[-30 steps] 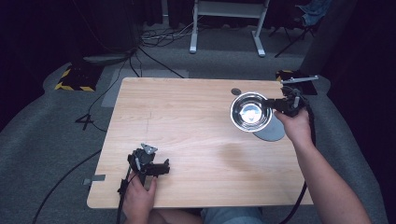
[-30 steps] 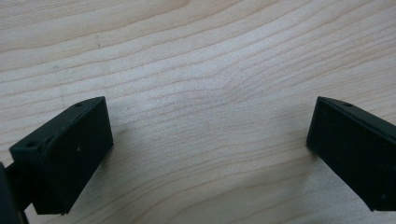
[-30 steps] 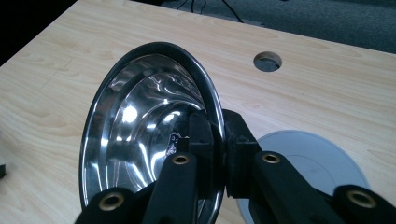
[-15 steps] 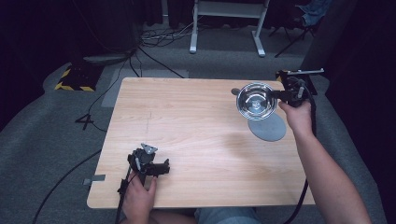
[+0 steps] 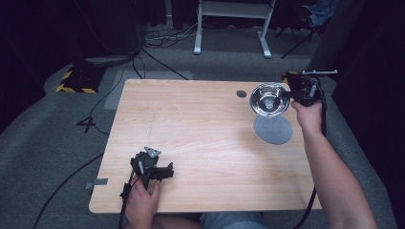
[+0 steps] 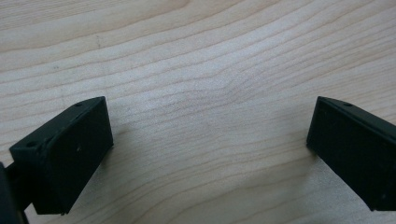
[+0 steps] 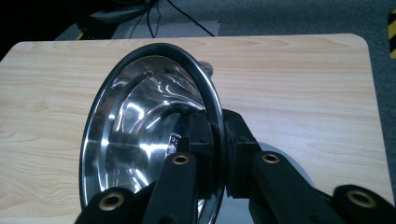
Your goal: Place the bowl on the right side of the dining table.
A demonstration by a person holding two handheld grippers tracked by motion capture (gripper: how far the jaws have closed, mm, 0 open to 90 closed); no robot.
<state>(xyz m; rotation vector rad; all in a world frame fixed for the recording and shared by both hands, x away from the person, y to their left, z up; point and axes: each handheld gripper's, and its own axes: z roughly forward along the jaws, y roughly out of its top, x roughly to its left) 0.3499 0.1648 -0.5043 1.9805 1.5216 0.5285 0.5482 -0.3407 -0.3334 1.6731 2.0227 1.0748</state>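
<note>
Right gripper [image 5: 292, 91] pinches steel bowl [image 5: 270, 99] rim, lifted clear of grey disc [image 5: 272, 129]; left gripper [image 5: 165, 171] fingers wide, resting on surface [image 5: 200, 124], idle.

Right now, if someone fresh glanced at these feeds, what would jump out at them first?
The shiny steel bowl catches the eye first: the right tool holds it by its rim, raised above the table's far right corner, with a grey round mat lying on the wood below. Next, the left tool sits near the front left of the wooden table, its jaws spread wide over bare wood with nothing between them.
</note>
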